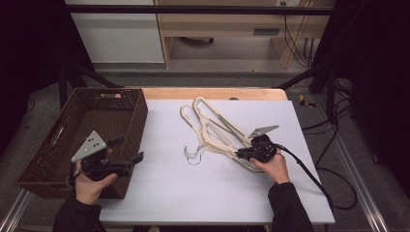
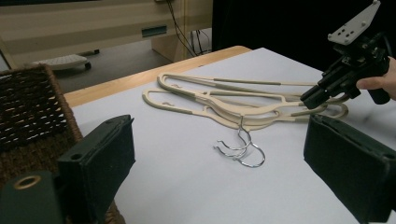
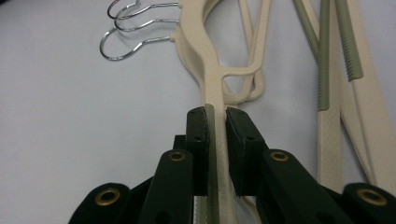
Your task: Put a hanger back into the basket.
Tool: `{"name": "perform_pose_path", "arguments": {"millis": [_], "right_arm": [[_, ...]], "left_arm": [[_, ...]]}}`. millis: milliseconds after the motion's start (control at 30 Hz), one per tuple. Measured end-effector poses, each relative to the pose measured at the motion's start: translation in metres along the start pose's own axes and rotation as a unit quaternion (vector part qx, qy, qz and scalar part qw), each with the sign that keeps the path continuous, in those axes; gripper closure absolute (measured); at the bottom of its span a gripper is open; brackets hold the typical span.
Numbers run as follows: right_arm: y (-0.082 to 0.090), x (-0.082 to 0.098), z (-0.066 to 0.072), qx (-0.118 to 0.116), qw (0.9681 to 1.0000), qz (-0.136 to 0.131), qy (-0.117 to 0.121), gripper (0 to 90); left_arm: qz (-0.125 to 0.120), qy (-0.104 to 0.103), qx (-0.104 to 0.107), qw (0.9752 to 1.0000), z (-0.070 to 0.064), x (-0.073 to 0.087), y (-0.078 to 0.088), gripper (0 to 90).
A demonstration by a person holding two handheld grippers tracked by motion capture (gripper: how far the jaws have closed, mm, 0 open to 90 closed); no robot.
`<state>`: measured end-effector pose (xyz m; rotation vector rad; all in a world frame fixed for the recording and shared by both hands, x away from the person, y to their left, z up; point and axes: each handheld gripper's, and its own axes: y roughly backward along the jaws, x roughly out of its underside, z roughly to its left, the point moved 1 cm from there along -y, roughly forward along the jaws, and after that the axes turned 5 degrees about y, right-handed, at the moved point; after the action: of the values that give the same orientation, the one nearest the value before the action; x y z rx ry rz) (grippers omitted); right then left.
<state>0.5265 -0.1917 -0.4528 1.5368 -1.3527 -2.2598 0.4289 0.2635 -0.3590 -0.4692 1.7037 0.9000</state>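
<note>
Right gripper [image 1: 240,153]: at 4 o'clock of the table's centre; jaws drawn in on one arm of the top hanger, pads against both its sides.
Left gripper [image 1: 129,151]: at 8 o'clock, over the near right corner of the basket; jaws spread wide, nothing between them.
Hangers [image 1: 217,130]: cream plastic, stacked loosely on the white table cover [image 1: 193,193], at 2 o'clock of centre; arms fan toward 12 o'clock.
Hooks [image 1: 193,155]: chrome wire, bunched at dead centre, lying flat.
Basket [image 1: 140,121]: dark brown wicker, at 9 o'clock on the table's left edge.
</note>
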Motion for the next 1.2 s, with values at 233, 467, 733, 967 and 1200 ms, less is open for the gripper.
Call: {"name": "perform_pose_path", "arguments": {"millis": [233, 467, 733, 967, 1200], "right_arm": [[0.007, -0.003, 0.002, -0.006, 0.9997, -0.014, -0.02, 79.8], [0.011, -0.006, 0.004, -0.007, 0.9995, -0.021, -0.02, 79.8], [0.013, -0.006, 0.005, -0.007, 0.9996, -0.021, -0.02, 79.7], [0.013, -0.006, 0.006, -0.004, 0.9995, -0.022, -0.022, 79.7], [0.013, -0.006, 0.006, -0.002, 0.9996, -0.02, -0.017, 79.7]], "left_arm": [[0.018, -0.016, 0.02, 0.9995, -0.019, -0.003, -0.02, 9.4], [0.054, -0.032, 0.038, 0.9973, -0.045, -0.013, -0.067, 13.1], [0.098, -0.029, 0.042, 0.9939, -0.054, -0.013, -0.125, 20.6], [0.121, -0.031, 0.049, 0.9909, -0.053, -0.009, -0.17, 35.2], [0.153, -0.024, 0.062, 0.986, -0.047, 0.006, -0.209, 47.3]]}}
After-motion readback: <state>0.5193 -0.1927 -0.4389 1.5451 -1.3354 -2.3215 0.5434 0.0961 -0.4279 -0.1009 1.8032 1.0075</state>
